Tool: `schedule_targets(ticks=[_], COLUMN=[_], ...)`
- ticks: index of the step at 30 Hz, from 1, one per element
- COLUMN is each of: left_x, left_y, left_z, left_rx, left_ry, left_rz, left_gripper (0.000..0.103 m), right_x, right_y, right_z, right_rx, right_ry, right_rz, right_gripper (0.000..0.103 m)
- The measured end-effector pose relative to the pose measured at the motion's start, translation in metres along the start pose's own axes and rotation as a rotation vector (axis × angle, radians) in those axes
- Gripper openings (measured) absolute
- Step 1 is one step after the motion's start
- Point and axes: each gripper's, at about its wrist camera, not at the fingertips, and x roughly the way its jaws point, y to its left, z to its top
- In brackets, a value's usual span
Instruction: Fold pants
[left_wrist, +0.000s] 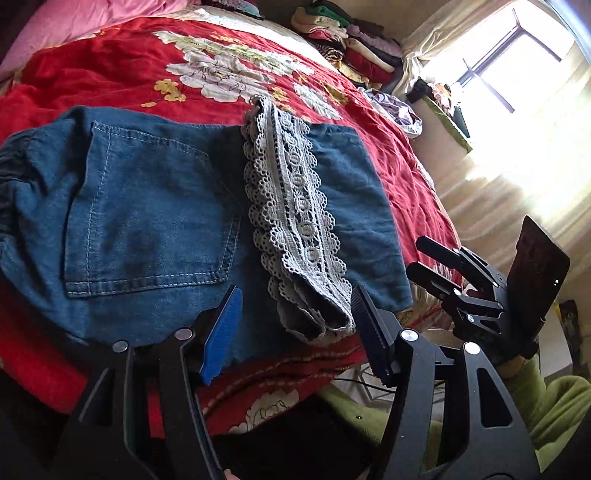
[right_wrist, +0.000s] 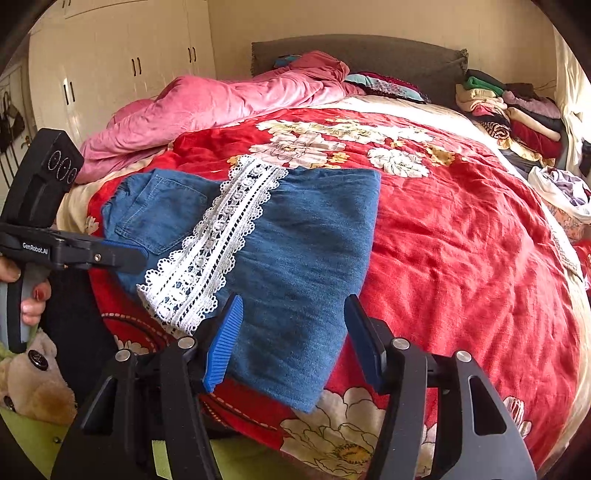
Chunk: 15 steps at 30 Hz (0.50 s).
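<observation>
Folded blue denim pants (right_wrist: 258, 236) with white lace trim (right_wrist: 218, 240), lying flat on red floral bedspread (right_wrist: 461, 229). At pants' left edge, beside back pocket (left_wrist: 147, 210): left gripper (left_wrist: 295, 325), jaws apart, gripping nothing. At pants' near right corner: right gripper (right_wrist: 291, 339), jaws apart, denim between the pads, unpinched.

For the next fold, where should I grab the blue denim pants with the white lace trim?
Probably the blue denim pants at their near right corner, approached from the bed's front edge. It lies flat and single, overhanging the red floral bedspread, right before the open right gripper.
</observation>
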Motion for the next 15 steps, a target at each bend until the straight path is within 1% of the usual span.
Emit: schedule_targets(ticks=[4,6,8,9,11,13,15], left_x=[0.012,0.026,0.038,0.043,0.042,0.033,0.023], left_y=[-0.008,-0.009,-0.008,-0.008,-0.008,-0.009,-0.011], left_z=[-0.003,-0.003,-0.005,-0.006,-0.007,-0.007,-0.007], left_rx=[0.008,-0.003,-0.02,-0.014,-0.011,0.0,0.036], left_ry=[0.04,0.075,0.105,0.116,0.11,0.09,0.073], left_rz=[0.002,0.001,-0.02,-0.01,-0.01,-0.007,0.029], left_gripper=[0.053,0.052,0.027,0.024,0.017,0.016,0.016], right_x=[-0.001,-0.001,0.001,0.002,0.005,0.008,0.006], right_y=[0.001,0.002,0.002,0.003,0.005,0.008,0.012], right_z=[-0.004,-0.005,-0.006,-0.007,-0.008,-0.008,-0.004], right_rx=[-0.009,-0.012,-0.013,-0.014,-0.021,-0.032,-0.041], right_ry=[-0.003,-0.004,-0.001,0.001,0.007,0.014,0.0], right_rz=[0.008,0.013,0.018,0.02,0.021,0.019,0.035], right_gripper=[0.056,0.056,0.056,0.056,0.056,0.056,0.056])
